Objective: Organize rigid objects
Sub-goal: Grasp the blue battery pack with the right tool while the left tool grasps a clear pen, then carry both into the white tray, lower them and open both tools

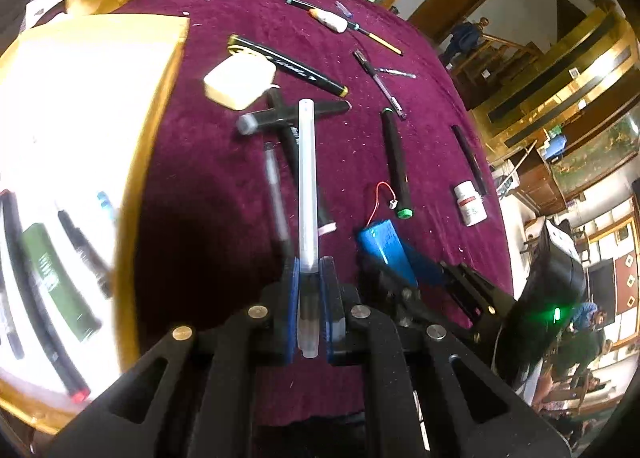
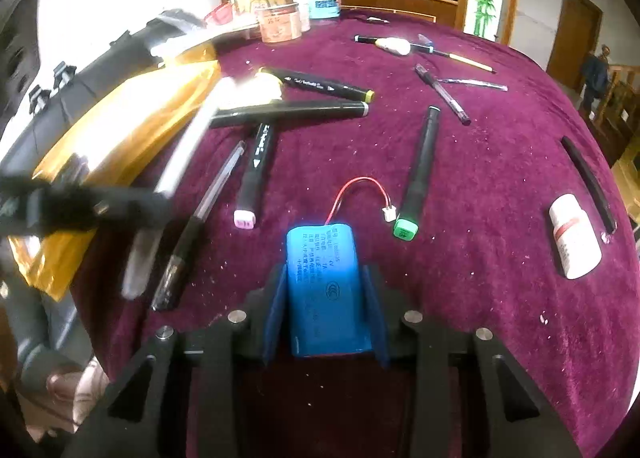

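Clear pen [image 1: 307, 193] clamped in left tool [image 1: 309, 270]; blue battery [image 2: 326, 282] gripped in right tool [image 2: 326, 286].

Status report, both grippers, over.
Left gripper shut on clear pen. Right gripper shut on blue battery pack. Markers scattered ahead on the cloth.

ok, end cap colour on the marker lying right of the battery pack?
Green cap on a black marker, beside the blue battery pack; clearest in the right wrist view.
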Motion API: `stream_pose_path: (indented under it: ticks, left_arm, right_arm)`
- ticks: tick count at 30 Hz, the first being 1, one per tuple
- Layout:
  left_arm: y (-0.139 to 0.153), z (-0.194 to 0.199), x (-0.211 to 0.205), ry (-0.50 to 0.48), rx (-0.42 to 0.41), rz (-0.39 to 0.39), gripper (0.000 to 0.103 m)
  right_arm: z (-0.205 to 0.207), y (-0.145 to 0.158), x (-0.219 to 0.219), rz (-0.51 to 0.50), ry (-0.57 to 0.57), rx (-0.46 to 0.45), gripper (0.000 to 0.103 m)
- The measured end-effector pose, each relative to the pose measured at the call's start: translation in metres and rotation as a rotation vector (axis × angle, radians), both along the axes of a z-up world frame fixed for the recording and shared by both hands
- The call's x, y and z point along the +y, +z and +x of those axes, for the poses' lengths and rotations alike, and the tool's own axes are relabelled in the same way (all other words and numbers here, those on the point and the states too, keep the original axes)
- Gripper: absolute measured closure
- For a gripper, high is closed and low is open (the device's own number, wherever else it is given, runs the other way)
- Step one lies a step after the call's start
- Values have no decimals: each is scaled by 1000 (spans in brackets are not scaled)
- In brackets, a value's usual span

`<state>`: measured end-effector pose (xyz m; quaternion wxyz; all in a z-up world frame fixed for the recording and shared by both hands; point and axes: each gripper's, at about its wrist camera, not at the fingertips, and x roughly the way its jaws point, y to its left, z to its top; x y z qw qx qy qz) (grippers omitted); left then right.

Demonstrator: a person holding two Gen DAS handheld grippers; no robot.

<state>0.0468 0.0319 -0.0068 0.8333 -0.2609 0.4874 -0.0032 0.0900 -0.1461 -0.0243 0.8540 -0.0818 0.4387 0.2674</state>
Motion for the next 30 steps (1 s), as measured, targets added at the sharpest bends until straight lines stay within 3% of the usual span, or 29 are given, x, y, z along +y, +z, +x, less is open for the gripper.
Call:
stream_pose_path:
  ticks: [6,11,18,25,30]
  left_arm:
    - [27,-31,37,82,-65,-38,96]
    - [49,-57,99,269,-116,-12,96]
    - [40,-55,171,427,-75,36,96]
    - [2,-26,218,493,8,-4,96]
    - [-14,-17,227,484,60,-1,96]
  right_arm:
    - [-2,11,-1,116,-18,18,70]
    - [-12,36,7,226,3,-12,70]
    - [-21,65,67,313,167,7,70]
    - [-7,69,156,288,313,53,70]
    - [13,51,208,193,325,95,70]
